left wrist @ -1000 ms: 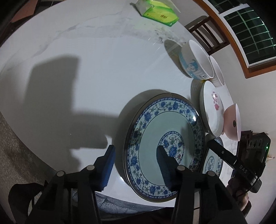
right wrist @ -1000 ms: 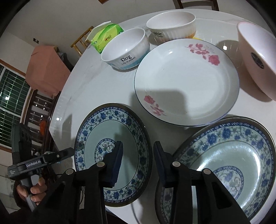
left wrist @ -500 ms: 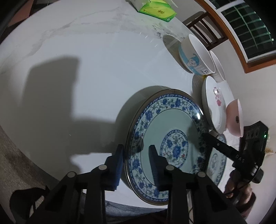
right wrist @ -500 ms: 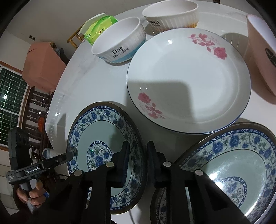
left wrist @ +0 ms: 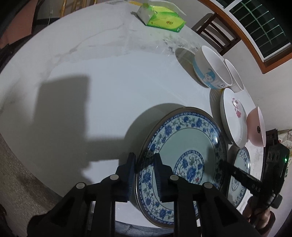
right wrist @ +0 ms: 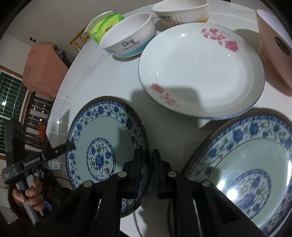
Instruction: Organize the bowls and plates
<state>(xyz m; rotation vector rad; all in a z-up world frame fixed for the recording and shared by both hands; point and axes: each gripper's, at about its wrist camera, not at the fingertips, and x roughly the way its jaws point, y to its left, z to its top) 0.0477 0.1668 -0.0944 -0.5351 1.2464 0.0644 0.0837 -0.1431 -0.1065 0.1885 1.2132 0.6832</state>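
Left gripper (left wrist: 144, 164) jaws clamp near rim of blue-floral plate (left wrist: 184, 151) at table (left wrist: 109, 73) front edge; right gripper (right wrist: 147, 160) jaws pinch opposite rim of same plate. Second blue-floral plate (right wrist: 246, 164) sits beside it, untouched. Rose-patterned plate (right wrist: 200, 73), blue-banded bowl (right wrist: 127, 40), ribbed bowl (right wrist: 180, 12), pink bowl (right wrist: 273, 45) stand unstacked toward far edge. Judgement: sorting barely begun; stacking remains.

Blue-floral plate (left wrist: 184, 145) tilted, rim-gripped
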